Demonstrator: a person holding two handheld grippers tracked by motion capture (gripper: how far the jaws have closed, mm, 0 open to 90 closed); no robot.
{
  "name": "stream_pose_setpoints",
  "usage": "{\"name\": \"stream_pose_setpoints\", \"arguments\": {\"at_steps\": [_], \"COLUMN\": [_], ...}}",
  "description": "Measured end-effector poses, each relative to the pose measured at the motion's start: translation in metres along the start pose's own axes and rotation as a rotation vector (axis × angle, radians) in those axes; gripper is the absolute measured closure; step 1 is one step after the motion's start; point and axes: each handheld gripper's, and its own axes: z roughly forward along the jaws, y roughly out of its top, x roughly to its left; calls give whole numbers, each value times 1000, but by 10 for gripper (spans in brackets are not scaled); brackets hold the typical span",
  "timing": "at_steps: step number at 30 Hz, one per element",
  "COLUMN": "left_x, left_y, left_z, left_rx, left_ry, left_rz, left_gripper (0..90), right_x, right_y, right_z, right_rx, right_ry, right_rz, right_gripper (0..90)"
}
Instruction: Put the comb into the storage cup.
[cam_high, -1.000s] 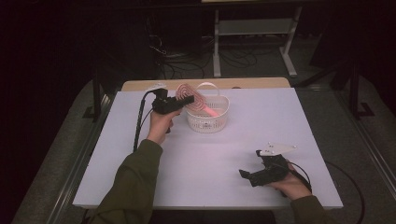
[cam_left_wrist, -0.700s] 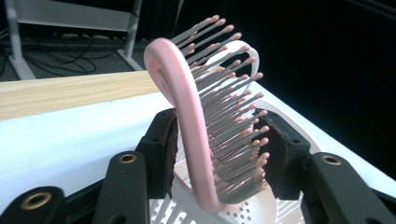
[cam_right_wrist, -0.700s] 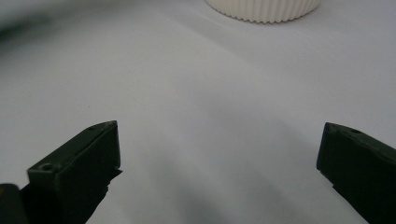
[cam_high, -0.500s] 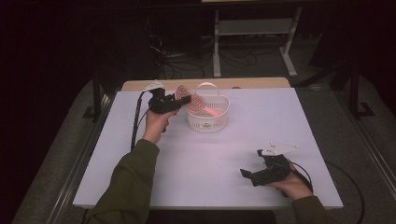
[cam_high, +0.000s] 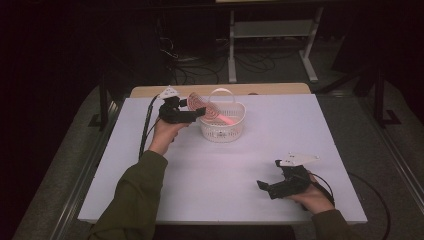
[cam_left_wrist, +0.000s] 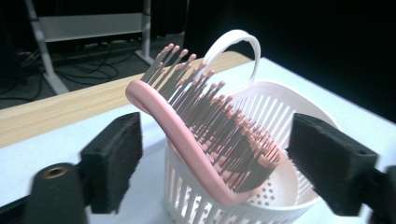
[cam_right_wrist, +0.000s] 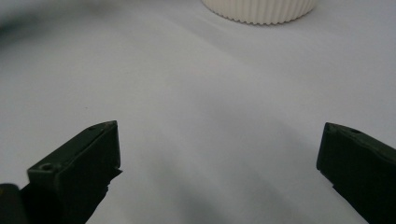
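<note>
Hairbrush (cam_left_wrist: 201, 140) in basket (cam_left_wrist: 280, 205)

The brush (cam_left_wrist: 187, 140) has a pink body and dark grey bristles with pink tips. The basket (cam_high: 222, 131) is white, its wall slotted in upright ribs, its floor dotted with small holes. The table (cam_high: 240, 165) is plain pale lilac-white, edged by a tan wood strip (cam_high: 150, 91). Both grippers (cam_high: 202, 112) (cam_high: 261, 185) are black; each carries 1 grey plate. The sleeves (cam_high: 135, 200) are olive green.
</note>
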Motion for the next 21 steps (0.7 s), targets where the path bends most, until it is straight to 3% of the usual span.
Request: {"name": "stream_pose_setpoints", "arguments": {"at_steps": [6,13,21], "left_x": [-3,-4,-9], "left_y": [0,0,-3], "left_z": [-5,-14,-23], "left_rx": [11,24,58], "left_ry": [7,18,-5], "left_rz": [24,48,78], "left_gripper": [36,8,0], "right_x": [1,1,2], "right_y": [1,1,1], "right_z": [1,1,0], "right_rx": [3,6,4], "right_ry": [-1,-2,-4], "right_rz": [-2,-6,-9], "right_gripper": [0,0,0]}}
